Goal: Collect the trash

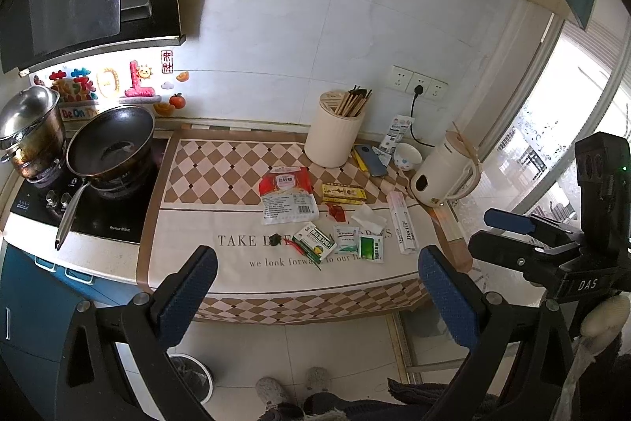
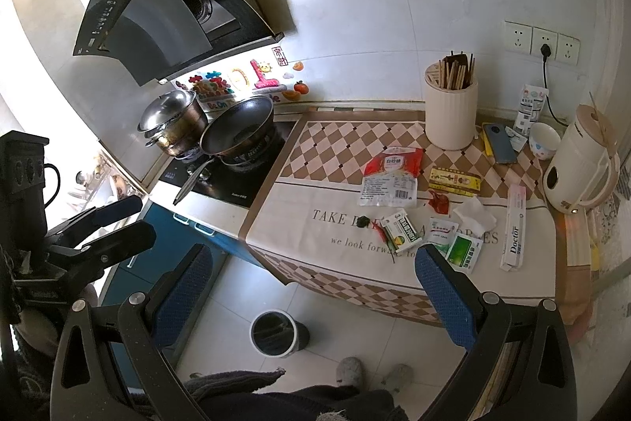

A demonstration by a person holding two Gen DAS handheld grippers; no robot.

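A kitchen counter (image 1: pixel 189 275) runs along a tiled wall. At its left end a stove (image 1: pixel 98 219) carries a pot (image 1: pixel 31 133) and, to the pot's right, a pan (image 1: pixel 110 145). Right of the stove, wrappers and packets lie scattered on a cloth (image 1: pixel 236 223): a large bag (image 1: pixel 288 200) at the centre, small sachets (image 1: pixel 347 239) in front of it, a long box (image 1: pixel 406 227) to their right. Behind stands a chopstick holder (image 1: pixel 335 133); a kettle (image 1: pixel 441 172) sits at the right end. A bin (image 2: pixel 280 334) stands on the floor before the counter.
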